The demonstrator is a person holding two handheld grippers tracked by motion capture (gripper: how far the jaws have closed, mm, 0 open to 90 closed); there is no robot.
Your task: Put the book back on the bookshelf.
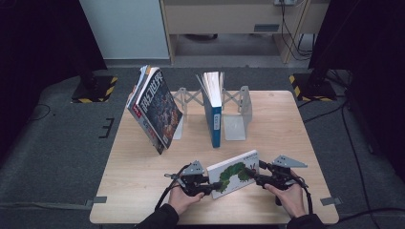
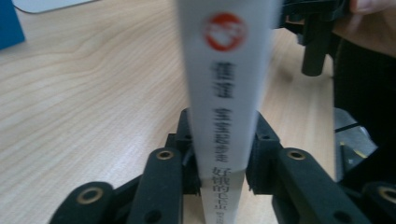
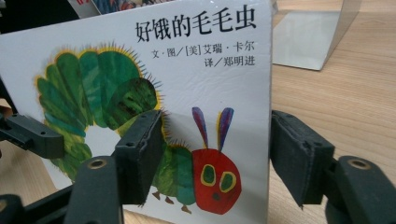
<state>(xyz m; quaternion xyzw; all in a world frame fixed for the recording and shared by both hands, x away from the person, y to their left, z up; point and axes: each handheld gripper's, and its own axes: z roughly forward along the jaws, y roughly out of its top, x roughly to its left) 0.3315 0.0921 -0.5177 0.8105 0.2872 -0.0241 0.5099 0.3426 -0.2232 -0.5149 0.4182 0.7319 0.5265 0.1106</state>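
From above, the metal book rack [image 1: 237,112] at the far side of the surface [image 1: 138,181] holds one blue book [image 1: 213,112] standing up, a stack of big books [image 1: 154,107] leans at its left end, and the caterpillar book [image 1: 235,173] sits near the front edge between the left hand-held gripper [image 1: 214,186] and the right hand-held gripper [image 1: 254,177], with bare wood all around. In the left gripper view the left hand-held gripper is squeezed tight on the book's white spine [image 2: 224,88]. In the right gripper view the right hand-held gripper [image 3: 217,154] sits over the book's edge, one jaw in front of the cover [image 3: 140,79], but I cannot tell if it presses.
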